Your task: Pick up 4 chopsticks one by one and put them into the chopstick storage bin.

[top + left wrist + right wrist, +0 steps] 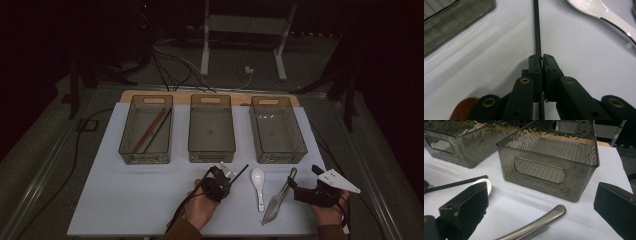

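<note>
Sorting step: left gripper has its jaws clamped on a thin black chopstick. In the left gripper view the pads pinch it near one end and the rest runs straight ahead, low over the white desk. Can't tell whether the far tip is off the surface yet.

Where it sits: front-centre of the desk, just in front of the middle smoked-plastic bin, with the white ceramic soup spoon just to its right.

Left-hand smoked bin already holds a reddish-brown chopstick and a dark one, so my guess is this one belongs there. Next move, as I read it: lift clear, carry back and left over that bin's near wall, line the stick up with the bin's long axis, then release. Grip is near the end, so expect the stick to droop or swing.

Pose: left hand low at the front edge, gripper pointing forward and slightly right, near level.

Right gripper rests at front right, jaws wide apart and holding nothing, straddling the handle of the brushed-metal serving tongs, pointed at the right-hand smoked bin. Tongs look like its next pick.
</note>
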`<control>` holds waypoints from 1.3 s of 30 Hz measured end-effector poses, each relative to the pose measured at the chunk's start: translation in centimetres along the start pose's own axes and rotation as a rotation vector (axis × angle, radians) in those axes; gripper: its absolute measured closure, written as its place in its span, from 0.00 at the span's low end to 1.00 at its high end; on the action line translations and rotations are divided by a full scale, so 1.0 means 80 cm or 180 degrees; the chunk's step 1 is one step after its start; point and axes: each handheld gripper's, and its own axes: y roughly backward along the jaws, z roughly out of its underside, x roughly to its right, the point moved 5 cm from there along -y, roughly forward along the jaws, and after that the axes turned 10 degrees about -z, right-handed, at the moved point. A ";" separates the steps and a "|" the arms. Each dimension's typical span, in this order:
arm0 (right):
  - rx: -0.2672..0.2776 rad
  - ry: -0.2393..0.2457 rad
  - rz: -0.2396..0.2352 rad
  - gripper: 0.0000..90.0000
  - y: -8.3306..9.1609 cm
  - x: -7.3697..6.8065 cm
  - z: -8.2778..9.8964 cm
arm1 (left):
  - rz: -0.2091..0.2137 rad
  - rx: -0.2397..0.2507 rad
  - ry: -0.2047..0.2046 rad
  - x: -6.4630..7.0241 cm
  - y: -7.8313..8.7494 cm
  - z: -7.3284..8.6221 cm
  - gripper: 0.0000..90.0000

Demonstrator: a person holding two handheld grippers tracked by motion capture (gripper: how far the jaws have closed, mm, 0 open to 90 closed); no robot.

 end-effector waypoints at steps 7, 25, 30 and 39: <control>0.0004 0.0002 -0.0001 0.00 0.000 0.000 0.000 | 0.0030 0.0067 0.0059 -0.003 0.009 -0.005 0.98; 0.0011 -0.0003 0.0007 0.00 0.001 0.000 -0.001 | 0.0013 0.0315 0.0068 -0.019 0.048 -0.027 0.98; 0.0011 -0.0003 0.0006 0.00 0.001 0.000 0.000 | 0.0038 0.0385 0.0070 -0.020 0.057 -0.036 0.98; 0.0013 -0.0005 0.0007 0.00 0.001 0.000 -0.001 | -0.0003 0.0503 0.0086 -0.032 0.077 -0.053 0.98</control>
